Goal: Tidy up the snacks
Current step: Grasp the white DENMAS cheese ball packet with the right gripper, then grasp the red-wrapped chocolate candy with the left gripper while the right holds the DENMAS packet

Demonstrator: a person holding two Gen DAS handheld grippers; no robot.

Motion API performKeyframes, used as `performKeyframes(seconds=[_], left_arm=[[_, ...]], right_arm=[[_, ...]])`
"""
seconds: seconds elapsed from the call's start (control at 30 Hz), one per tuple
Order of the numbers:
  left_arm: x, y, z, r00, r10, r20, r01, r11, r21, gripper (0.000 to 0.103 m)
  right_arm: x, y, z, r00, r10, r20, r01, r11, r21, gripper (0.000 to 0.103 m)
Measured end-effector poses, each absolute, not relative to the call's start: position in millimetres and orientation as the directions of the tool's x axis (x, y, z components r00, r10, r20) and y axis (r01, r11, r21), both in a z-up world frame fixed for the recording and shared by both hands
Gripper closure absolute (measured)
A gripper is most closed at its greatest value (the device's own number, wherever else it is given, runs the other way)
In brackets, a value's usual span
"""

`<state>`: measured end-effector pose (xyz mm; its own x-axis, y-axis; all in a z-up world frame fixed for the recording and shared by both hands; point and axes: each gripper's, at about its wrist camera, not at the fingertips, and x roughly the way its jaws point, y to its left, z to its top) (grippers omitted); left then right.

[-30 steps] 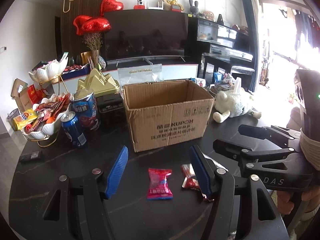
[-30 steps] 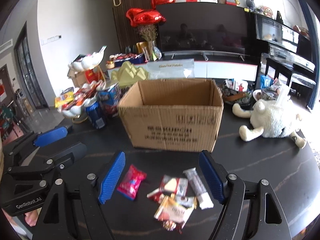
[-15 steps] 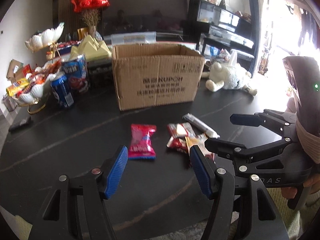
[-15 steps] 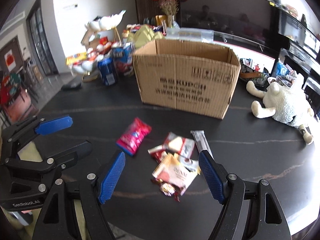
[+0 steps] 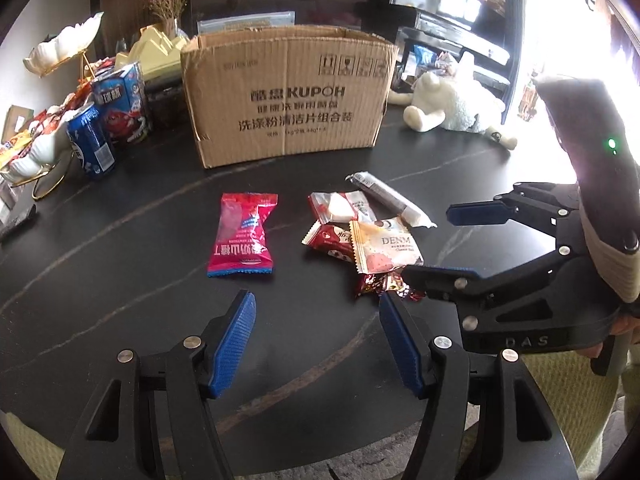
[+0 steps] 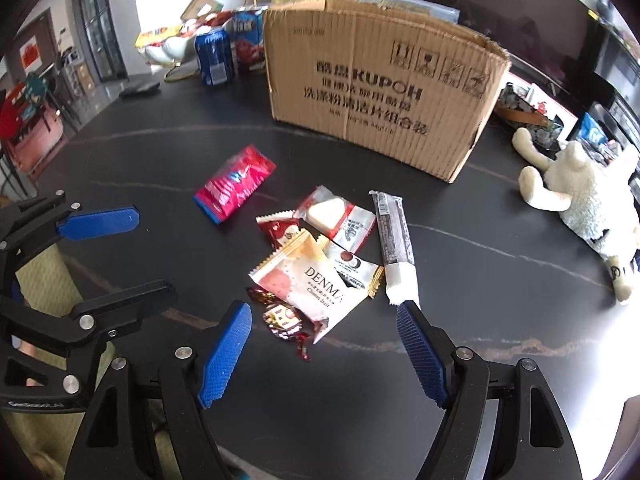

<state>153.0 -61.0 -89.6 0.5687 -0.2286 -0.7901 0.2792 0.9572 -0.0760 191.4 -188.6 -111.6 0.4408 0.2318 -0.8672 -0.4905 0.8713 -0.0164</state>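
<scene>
An open cardboard box [image 5: 288, 96] [image 6: 380, 80] stands on the black table [image 5: 120, 280]. In front of it lie a pink-red snack bag [image 5: 242, 236] [image 6: 234, 184], a pile of small wrapped snacks [image 5: 360, 236] [image 6: 320, 264] topped by a "DENM" packet [image 6: 312, 284], and a long dark bar [image 5: 390, 200] [image 6: 394, 240]. My left gripper [image 5: 316, 340] is open and empty, just short of the pink bag. My right gripper [image 6: 324, 352] is open and empty, its jaws straddling the near edge of the pile; it also shows in the left wrist view [image 5: 452, 240].
A blue can [image 5: 90, 142] [image 6: 214, 56], a blue snack box [image 5: 124, 100] and white shell dishes [image 5: 28, 152] of snacks stand at the left. A white plush sheep [image 5: 452, 104] [image 6: 580, 196] lies at the right. The table's near edge runs under both grippers.
Both grippers have pulled back and tilted down towards the loose snacks, which now sit higher and larger in view. Both stay open. Nothing on the table has moved.
</scene>
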Motion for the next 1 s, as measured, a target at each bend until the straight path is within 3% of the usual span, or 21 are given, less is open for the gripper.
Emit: performKeyframes(seconds=[0.2, 0.57, 0.63, 0.7, 0.87, 1.0], left_arm=[[161, -64, -99, 0.537, -0.243, -0.808, 0.274, 0.956, -0.105, 0.04], [167, -65, -108, 0.51, -0.264, -0.818, 0.278, 0.951, -0.134, 0.04], [168, -64, -109, 0.51, -0.266, -0.818, 0.276, 0.951, -0.138, 0.04], [168, -65, -110, 0.509, -0.27, -0.817, 0.277, 0.95, -0.141, 0.04], [168, -69, -110, 0.504, -0.289, -0.814, 0.29, 0.944, -0.156, 0.04], [165, -71, -108, 0.498, -0.316, -0.807, 0.303, 0.936, -0.18, 0.04]], right_arm=[[206, -185, -127, 0.378, 0.259, -0.889, -0.527, 0.85, 0.024, 0.046], [221, -174, -138, 0.349, 0.292, -0.891, -0.58, 0.813, 0.039, 0.046], [223, -173, -140, 0.339, 0.304, -0.89, -0.573, 0.817, 0.061, 0.05], [224, -174, -140, 0.335, 0.312, -0.889, -0.563, 0.823, 0.076, 0.061], [219, -178, -139, 0.339, 0.33, -0.881, -0.552, 0.828, 0.097, 0.072], [211, -186, -130, 0.378, 0.324, -0.867, -0.512, 0.853, 0.096, 0.073]])
